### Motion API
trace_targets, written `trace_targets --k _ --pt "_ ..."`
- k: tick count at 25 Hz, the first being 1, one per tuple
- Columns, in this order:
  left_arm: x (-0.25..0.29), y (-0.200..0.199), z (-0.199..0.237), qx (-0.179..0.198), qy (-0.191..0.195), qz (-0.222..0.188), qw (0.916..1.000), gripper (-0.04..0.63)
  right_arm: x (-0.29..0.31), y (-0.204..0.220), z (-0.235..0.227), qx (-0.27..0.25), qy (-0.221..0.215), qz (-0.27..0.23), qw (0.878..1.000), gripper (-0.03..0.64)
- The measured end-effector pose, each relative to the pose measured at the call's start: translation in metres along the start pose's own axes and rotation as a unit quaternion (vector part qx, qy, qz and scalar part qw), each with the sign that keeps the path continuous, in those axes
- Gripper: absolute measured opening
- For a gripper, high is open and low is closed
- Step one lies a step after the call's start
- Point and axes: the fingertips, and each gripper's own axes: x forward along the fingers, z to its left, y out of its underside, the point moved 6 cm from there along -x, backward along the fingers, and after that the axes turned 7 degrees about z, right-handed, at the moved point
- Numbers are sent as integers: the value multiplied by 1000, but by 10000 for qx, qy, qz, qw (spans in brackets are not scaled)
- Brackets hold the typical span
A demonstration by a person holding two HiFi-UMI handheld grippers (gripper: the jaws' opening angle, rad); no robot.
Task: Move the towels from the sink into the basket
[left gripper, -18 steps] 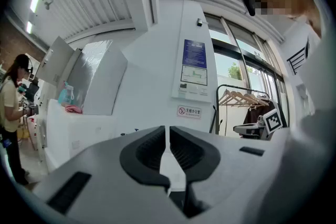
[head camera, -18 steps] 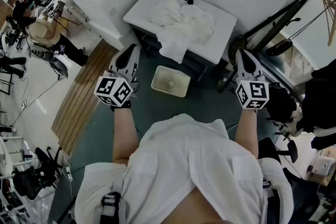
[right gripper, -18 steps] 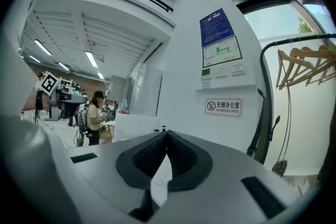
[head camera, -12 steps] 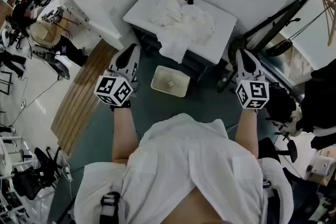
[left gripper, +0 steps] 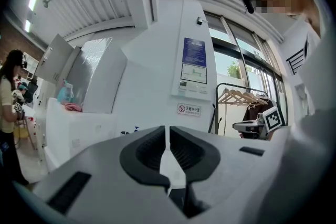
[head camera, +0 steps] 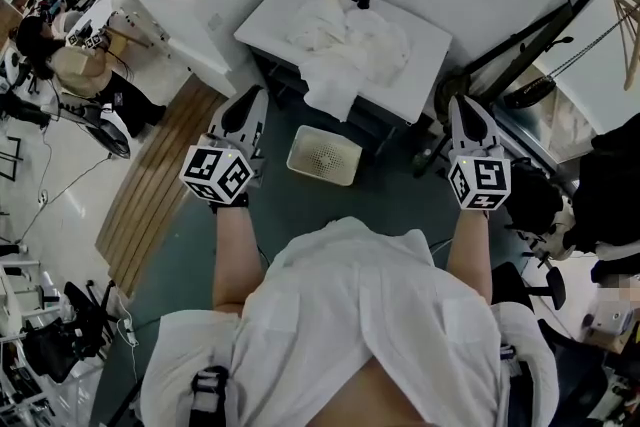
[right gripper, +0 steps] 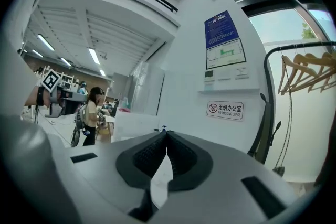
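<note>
- Forearms stretch level and parallel; left tool [head camera: 249, 95] and right tool [head camera: 459, 101] are both clenched and empty, pointing far toward the sink [head camera: 428, 50].
- Towels [head camera: 350, 43] lie heaped on the sink, one draping over its near edge.
- Basket [head camera: 325, 155] stands on open floor [head camera: 392, 197] between the tools, just near of that edge.

White towels [head camera: 352, 43], cream basket [head camera: 325, 156]

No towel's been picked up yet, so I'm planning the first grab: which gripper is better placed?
Probably left. Both are empty, but the left gripper sits nearer than the right gripper to the towel hanging over the front of the sink, and to the basket.
</note>
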Motion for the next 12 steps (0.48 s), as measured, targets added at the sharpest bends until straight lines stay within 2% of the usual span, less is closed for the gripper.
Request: trace_targets --k 12 --pt "6 8 14 -20 74 72 9999 32 16 5 12 -270 15 255 9993 28"
